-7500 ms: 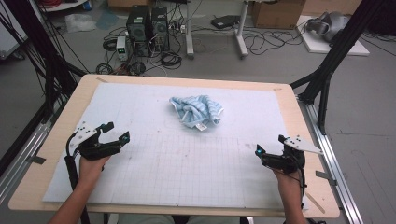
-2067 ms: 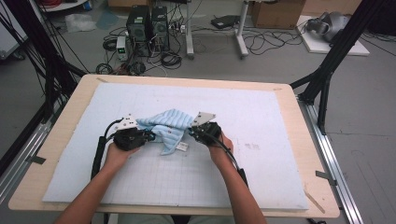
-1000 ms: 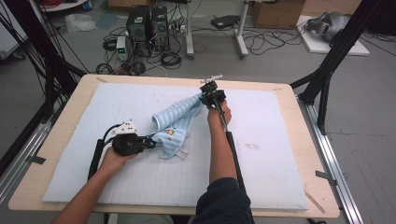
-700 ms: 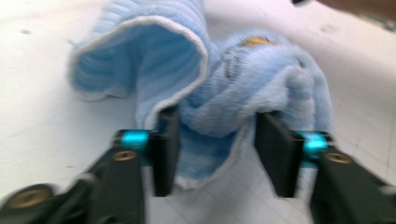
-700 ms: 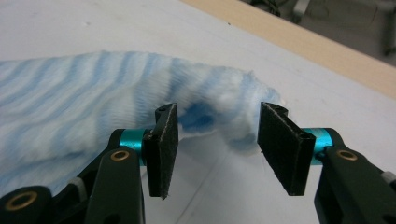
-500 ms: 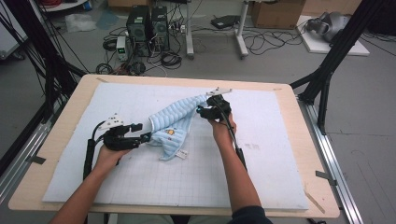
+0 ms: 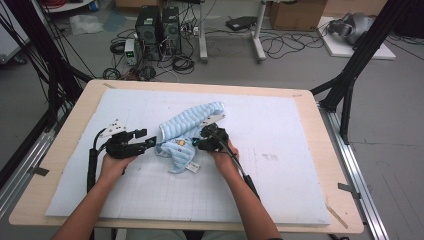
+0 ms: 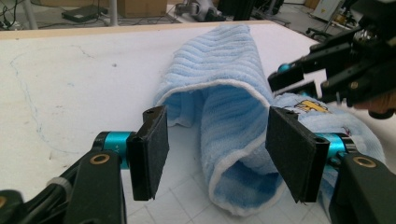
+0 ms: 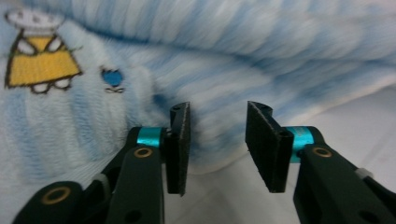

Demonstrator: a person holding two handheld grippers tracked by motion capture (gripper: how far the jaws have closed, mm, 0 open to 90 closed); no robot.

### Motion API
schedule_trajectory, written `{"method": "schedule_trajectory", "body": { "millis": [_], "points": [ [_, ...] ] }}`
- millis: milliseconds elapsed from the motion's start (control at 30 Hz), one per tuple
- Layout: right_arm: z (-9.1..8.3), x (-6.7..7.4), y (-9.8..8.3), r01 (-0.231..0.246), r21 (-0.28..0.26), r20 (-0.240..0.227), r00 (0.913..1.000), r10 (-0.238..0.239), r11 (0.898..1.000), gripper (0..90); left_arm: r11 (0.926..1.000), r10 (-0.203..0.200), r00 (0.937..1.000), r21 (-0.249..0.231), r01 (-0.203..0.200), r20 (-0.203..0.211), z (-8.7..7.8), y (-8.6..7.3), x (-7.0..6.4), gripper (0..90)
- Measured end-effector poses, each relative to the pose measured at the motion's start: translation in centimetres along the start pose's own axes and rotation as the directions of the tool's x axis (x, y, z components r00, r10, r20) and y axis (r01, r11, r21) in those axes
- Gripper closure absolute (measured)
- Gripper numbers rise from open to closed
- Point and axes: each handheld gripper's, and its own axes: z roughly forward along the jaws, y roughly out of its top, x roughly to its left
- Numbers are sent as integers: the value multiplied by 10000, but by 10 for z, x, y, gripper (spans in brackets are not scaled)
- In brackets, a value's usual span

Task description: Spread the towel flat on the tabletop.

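A light blue towel (image 7: 187, 137) lies on the white mat (image 7: 280, 165) that covers the worktop (image 7: 320, 125), one part rolled into a ribbed tube that slants up and away, the rest spread flat with a small yellow figure on it. The left gripper (image 7: 148, 143) sits just left of the towel's flat part, its tips at the cloth's edge, jaws apart. The right gripper (image 7: 196, 143) rests on the towel's right side, below the tube, its tips over the cloth near the yellow figure. The towel lies between the two grippers.
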Motion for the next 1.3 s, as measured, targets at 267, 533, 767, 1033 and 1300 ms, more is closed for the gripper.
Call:
{"method": "schedule_trajectory", "body": {
  "millis": [267, 533, 767, 1033, 1300],
  "points": [
    [-16, 5, -11, 292, 58, -187, 9994, -291, 9996, 866, 9999, -30, 9999, 112, 31, -126, 1, -1, 1, 418],
    [-67, -20, -38, -356, -553, 693, 9968, 394, 9978, 865, 9996, 96, 9999, 260, -94, -66, 5, -1, -5, 425],
    [-95, -39, -52, -718, -851, 1911, 9777, 870, 9938, 865, 9993, 131, 9999, 343, -134, 103, 9, -1, -11, 427],
    [-94, -49, -66, -715, 205, 3488, 9353, 599, 9972, 852, 9994, 140, 9994, 306, -150, 302, 11, 0, -16, 429],
    [-125, -54, -87, -1583, -1329, 2757, 9423, 1899, 9784, 589, 9973, 341, 9979, 638, -377, 557, 33, 7, -27, 410]
  ]
}}
